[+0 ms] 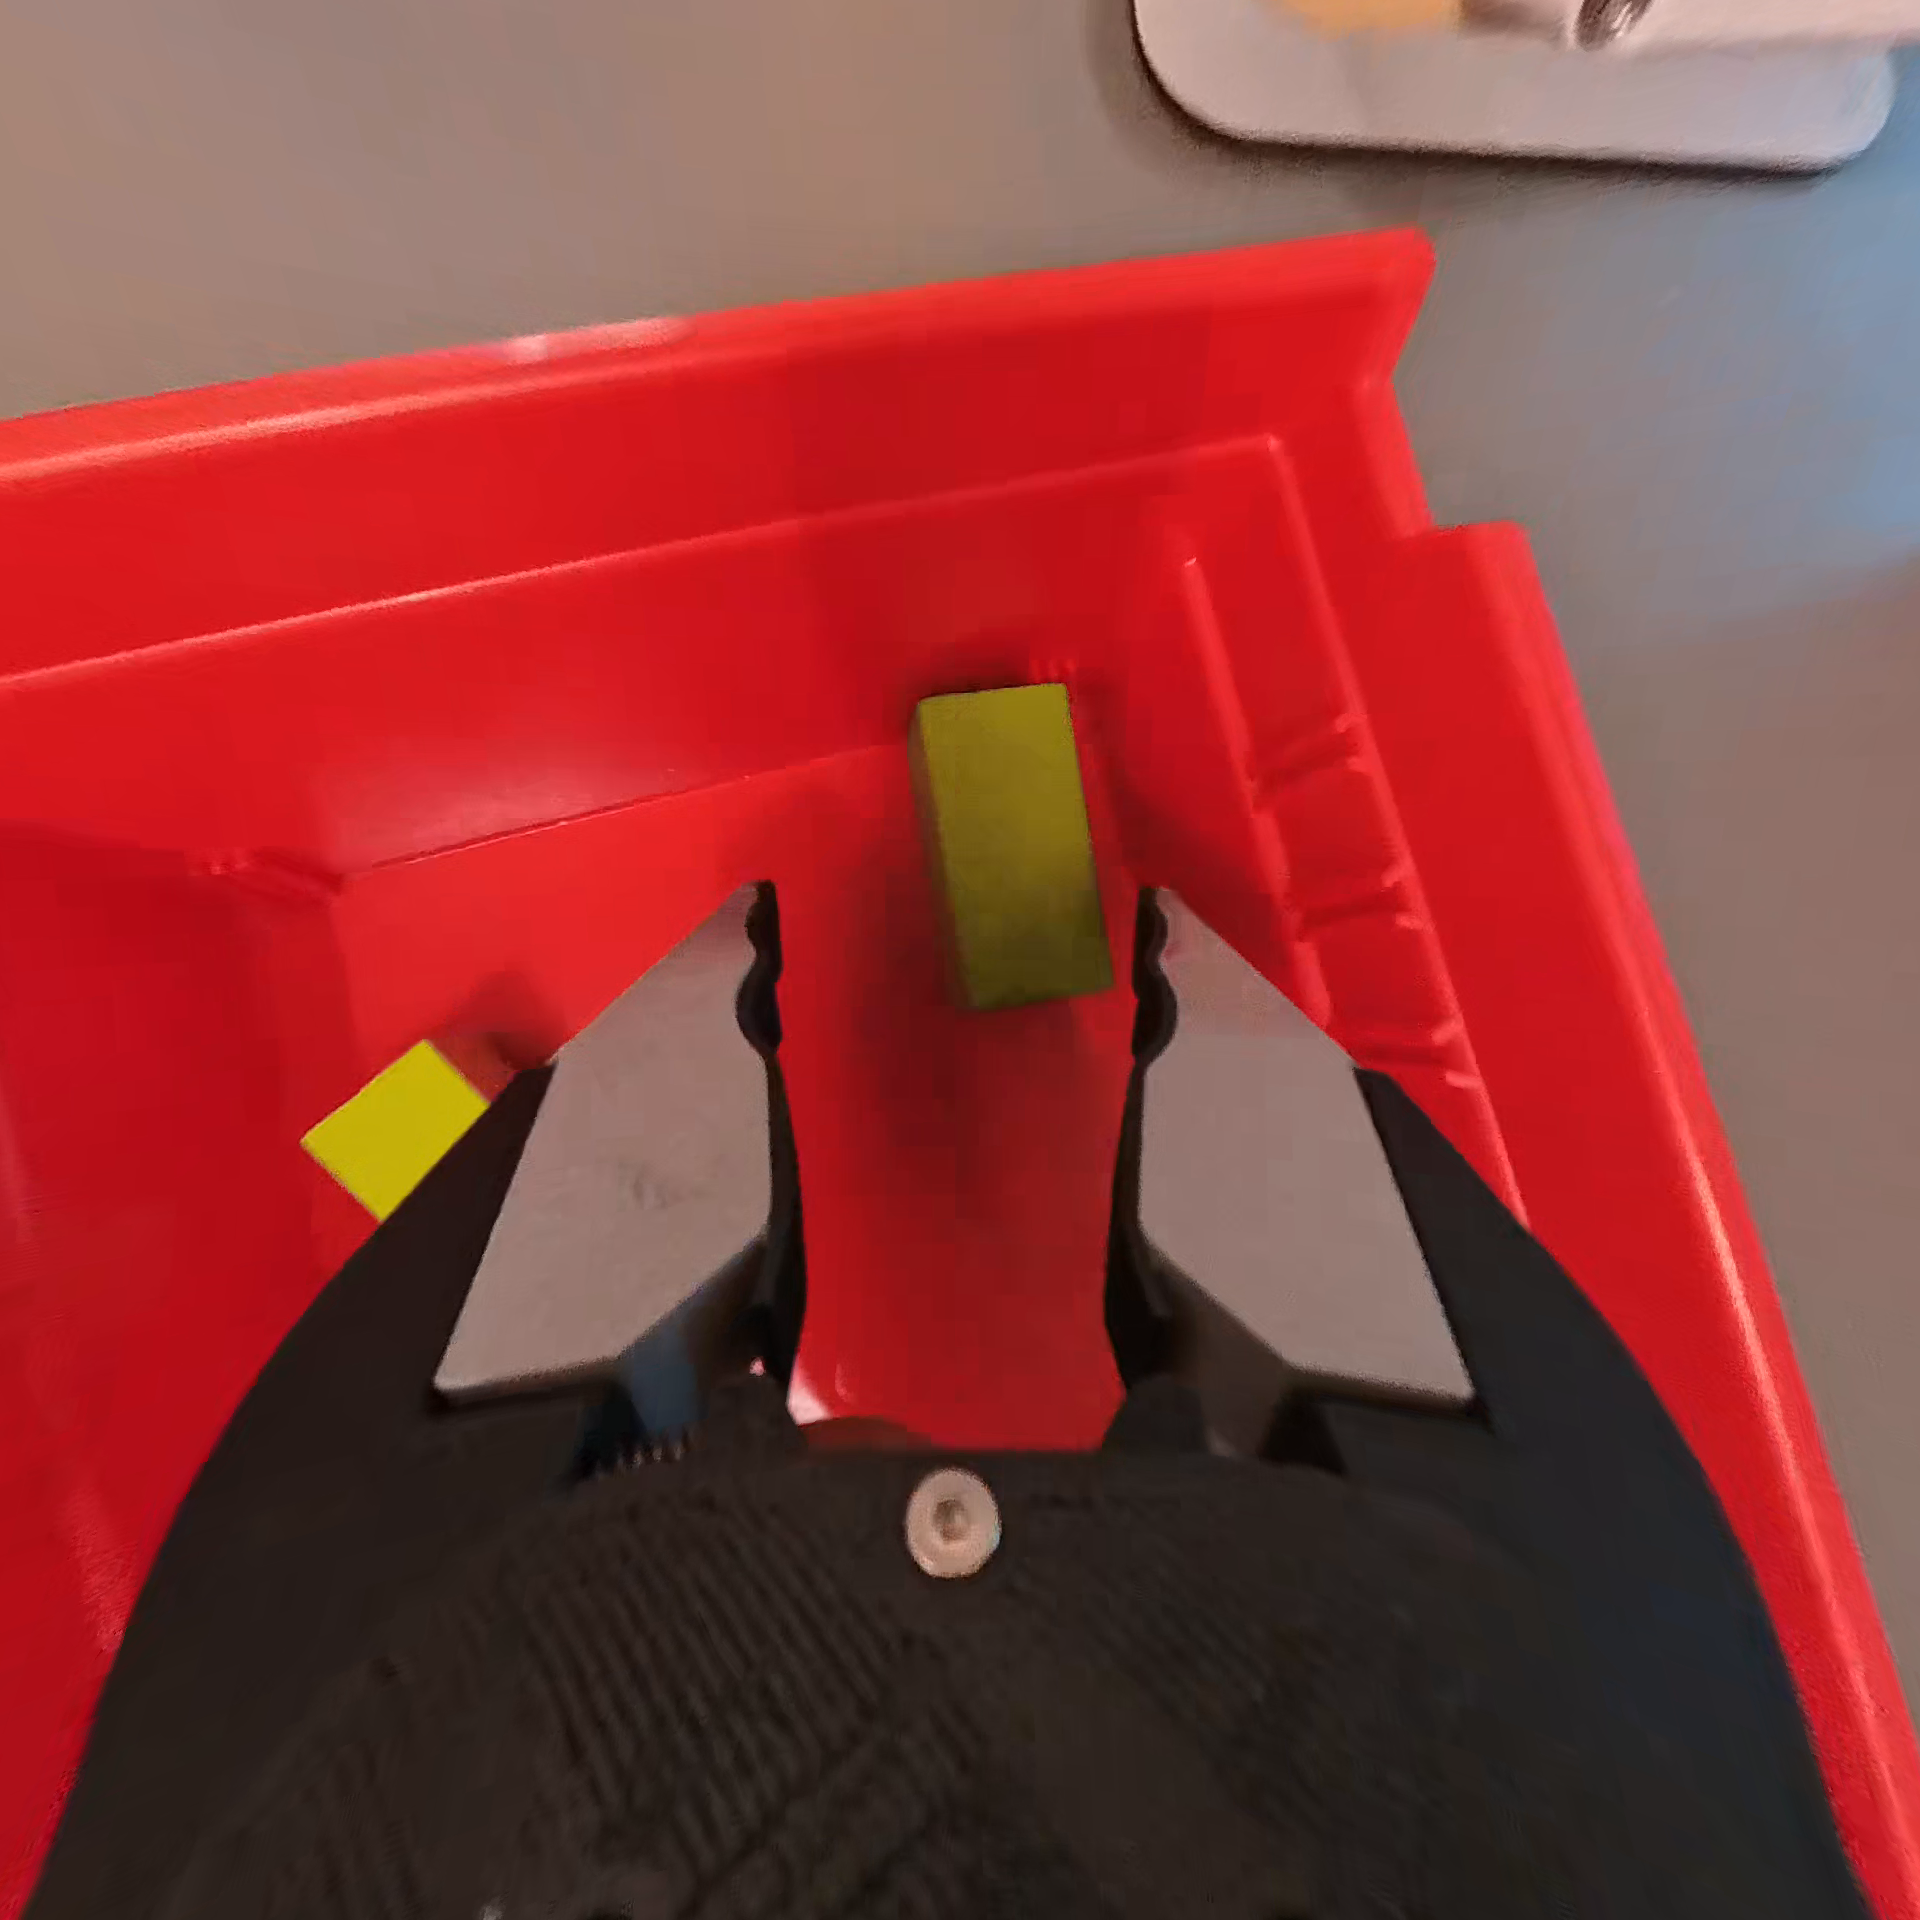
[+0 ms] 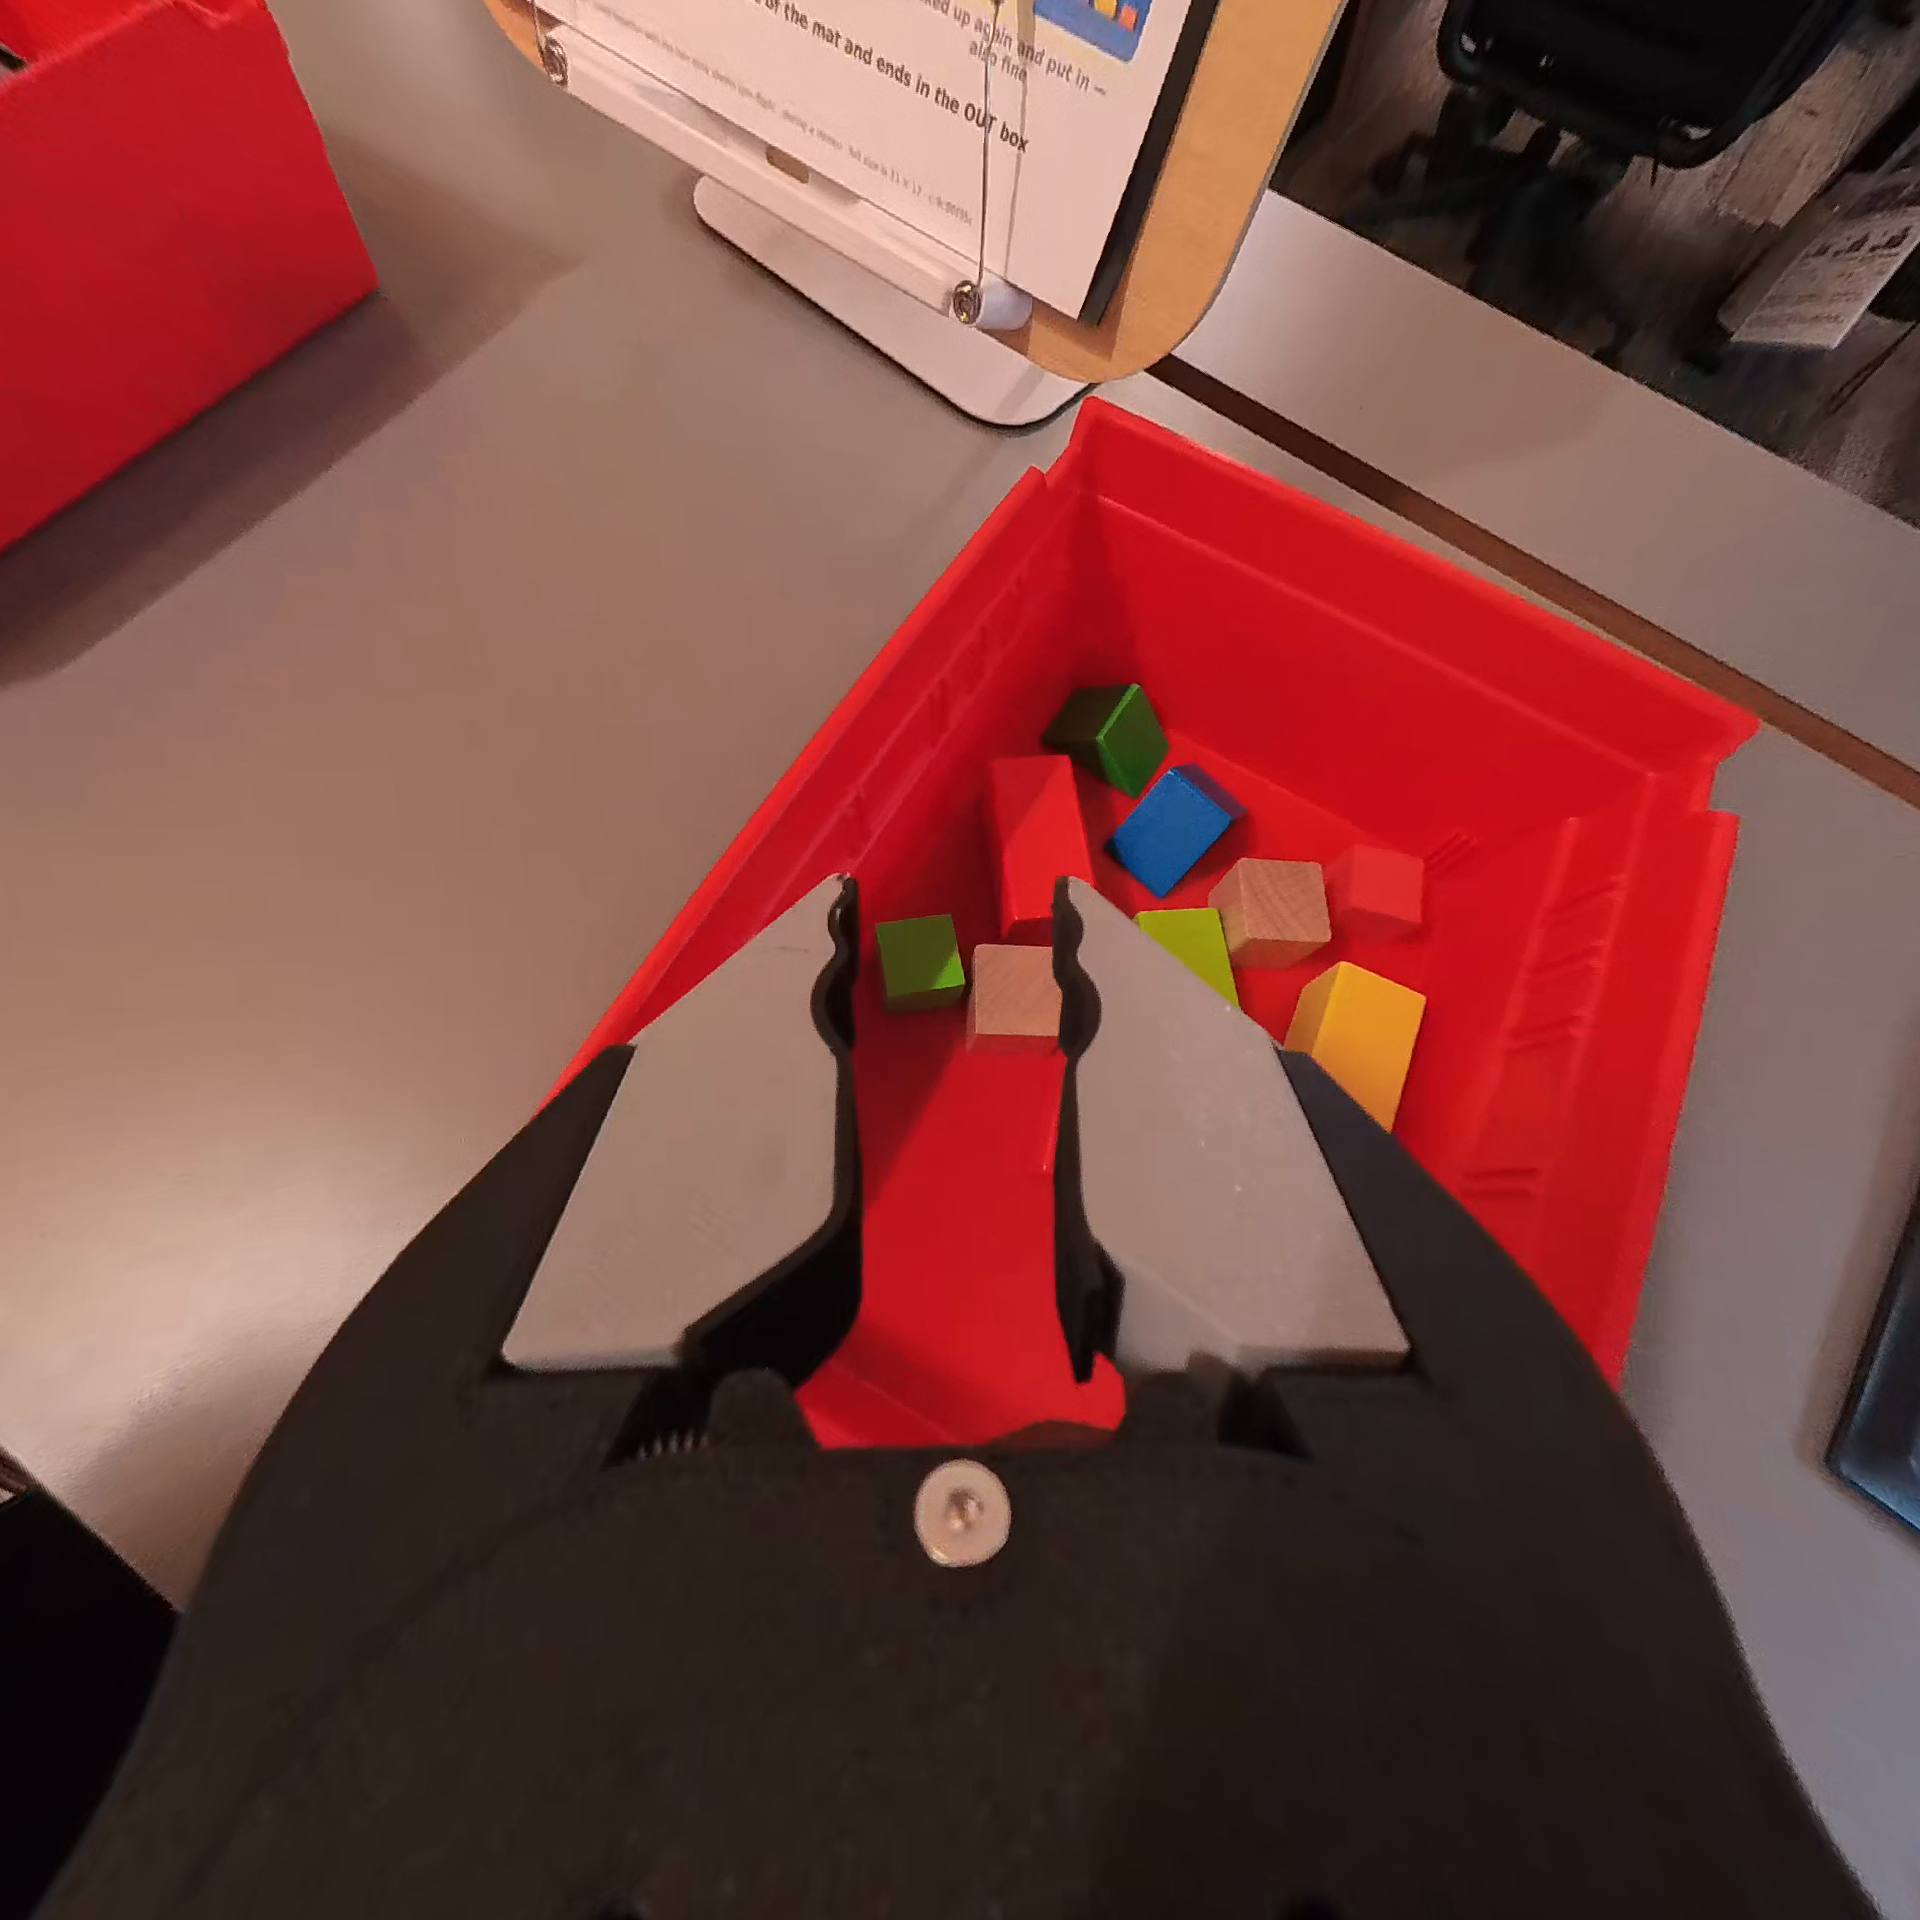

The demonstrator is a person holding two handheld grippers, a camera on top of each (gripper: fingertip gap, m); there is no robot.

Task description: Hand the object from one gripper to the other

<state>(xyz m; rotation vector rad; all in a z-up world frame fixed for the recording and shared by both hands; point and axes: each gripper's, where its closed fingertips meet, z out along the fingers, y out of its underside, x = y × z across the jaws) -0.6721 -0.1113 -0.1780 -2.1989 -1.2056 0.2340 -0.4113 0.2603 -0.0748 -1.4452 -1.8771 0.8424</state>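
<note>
Your left gripper [image 1: 951, 935] hangs released above the yellow-green block [image 1: 1003, 842]; your right gripper [image 2: 951, 956] gapes bare over the far-right red bin [image 2: 1351, 644].

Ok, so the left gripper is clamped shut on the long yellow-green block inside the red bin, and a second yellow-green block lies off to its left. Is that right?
Not quite. The left wrist view shows the left gripper open, not clamped: the long yellow-green block stands free between its fingers, with a gap on each side. The rest holds: it is inside the red bin, and a second yellow-green block lies to its left.
</note>
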